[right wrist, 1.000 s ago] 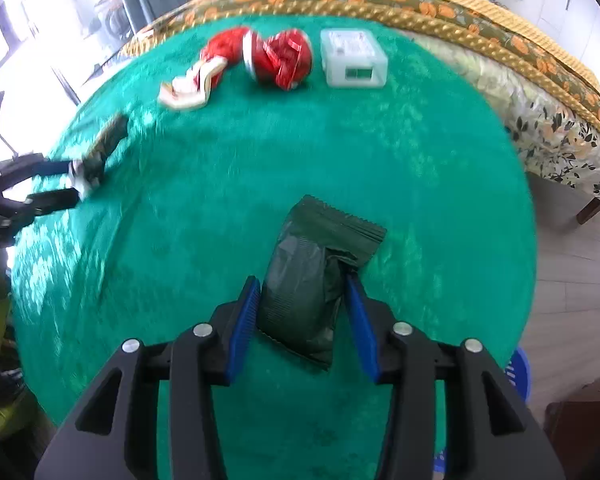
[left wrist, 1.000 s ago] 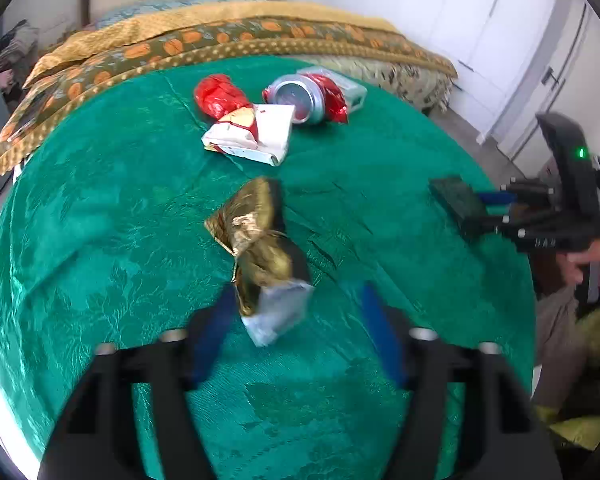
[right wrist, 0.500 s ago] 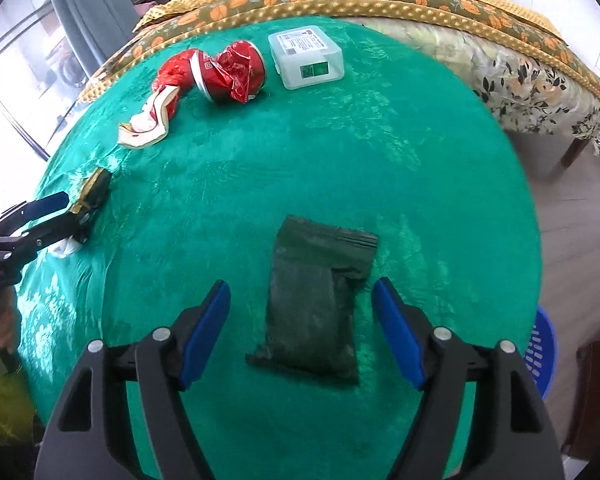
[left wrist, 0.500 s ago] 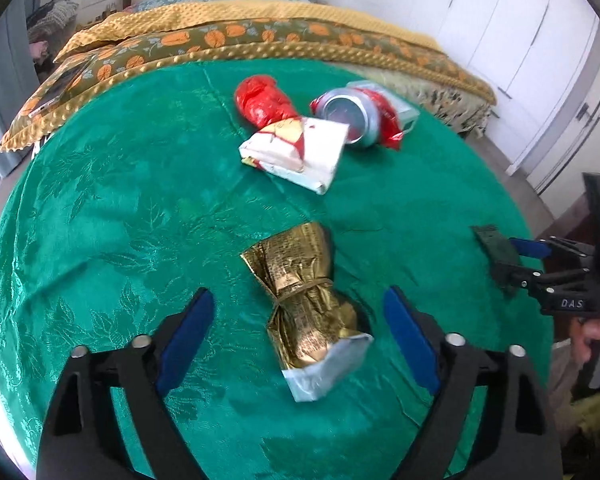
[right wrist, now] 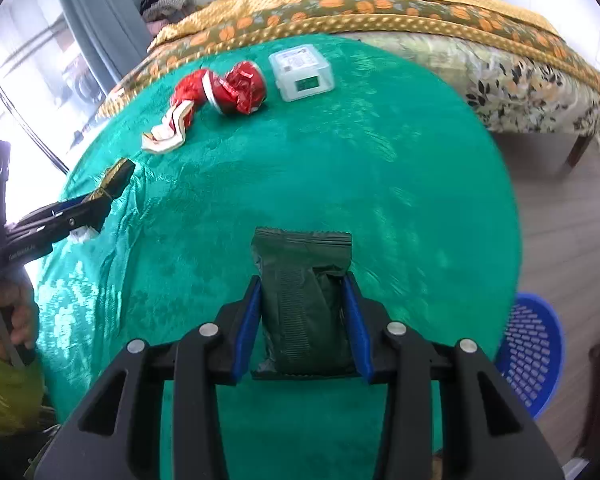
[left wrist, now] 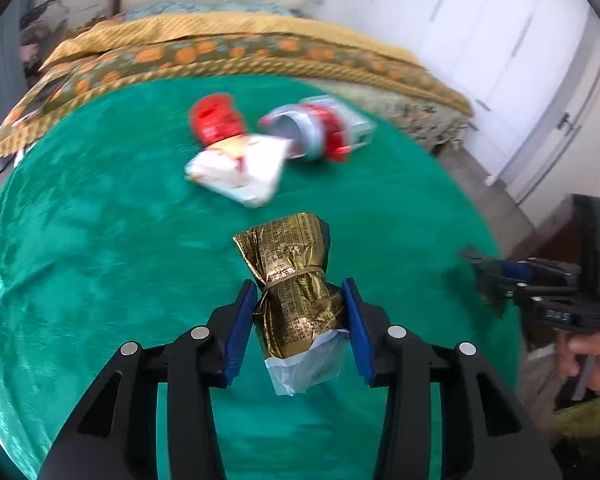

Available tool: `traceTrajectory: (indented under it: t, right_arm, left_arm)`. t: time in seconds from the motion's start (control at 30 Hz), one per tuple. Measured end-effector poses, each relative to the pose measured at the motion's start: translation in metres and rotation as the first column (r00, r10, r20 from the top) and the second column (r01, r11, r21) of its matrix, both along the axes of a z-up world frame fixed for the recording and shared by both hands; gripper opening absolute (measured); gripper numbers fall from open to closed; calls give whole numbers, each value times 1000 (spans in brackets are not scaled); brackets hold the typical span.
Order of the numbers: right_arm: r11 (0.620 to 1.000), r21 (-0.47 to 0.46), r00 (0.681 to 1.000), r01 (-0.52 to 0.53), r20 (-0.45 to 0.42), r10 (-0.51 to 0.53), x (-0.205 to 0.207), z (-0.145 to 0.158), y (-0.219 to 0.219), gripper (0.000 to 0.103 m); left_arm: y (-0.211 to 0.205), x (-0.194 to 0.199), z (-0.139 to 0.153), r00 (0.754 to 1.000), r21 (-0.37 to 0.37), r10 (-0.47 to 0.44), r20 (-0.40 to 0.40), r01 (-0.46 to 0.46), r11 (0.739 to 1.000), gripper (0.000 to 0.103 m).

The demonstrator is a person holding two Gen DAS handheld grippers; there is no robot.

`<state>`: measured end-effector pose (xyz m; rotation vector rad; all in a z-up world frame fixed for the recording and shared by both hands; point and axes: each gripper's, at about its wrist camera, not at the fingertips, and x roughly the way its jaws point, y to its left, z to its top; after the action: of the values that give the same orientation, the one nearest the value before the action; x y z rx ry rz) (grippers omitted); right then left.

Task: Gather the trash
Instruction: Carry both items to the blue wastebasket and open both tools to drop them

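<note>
Gold wrapper sits pinched in our left gripper, dark green packet in our right gripper, jaws just closed; we lift both gently toward the blue basket.

Right gripper has just closed on the dark green packet

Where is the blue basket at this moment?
In the right wrist view the blue basket stands on the floor at the lower right, just past the edge of the green table, to the right of the dark green packet.
</note>
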<state>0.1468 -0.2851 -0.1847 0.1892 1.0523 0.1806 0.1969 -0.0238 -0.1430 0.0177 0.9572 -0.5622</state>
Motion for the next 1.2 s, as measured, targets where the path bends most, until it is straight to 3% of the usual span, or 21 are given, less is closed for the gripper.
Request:
traceTrajectory:
  t: [0.23, 0.53, 0.67, 0.77, 1.1, 1.2]
  right_arm:
    - [991, 66, 992, 118, 26, -120, -41, 15, -79, 39]
    - [939, -22, 940, 342, -2, -342, -94, 0, -211, 39]
    - [912, -25, 911, 410, -30, -411, -106, -20, -256, 39]
    - [897, -17, 895, 443, -59, -443, -111, -37, -278, 39]
    - [849, 53, 848, 525, -108, -518, -121, -76, -331, 41]
    - [837, 88, 841, 540, -111, -530, -124, -83, -342, 51]
  left_arm:
    - [-88, -46, 26, 981, -60, -191, 39, 193, 979, 43]
    - [-243, -99, 18, 900, -126, -436, 8, 433, 892, 43]
    - [-309, -115, -4, 866, -116, -498, -29, 492, 863, 43]
    - [-346, -115, -28, 856, -103, -513, -65, 505, 857, 44]
    - [-422, -100, -105, 851, -48, -504, -151, 503, 863, 46]
    - [-434, -94, -121, 850, -37, -504, -151, 505, 862, 66]
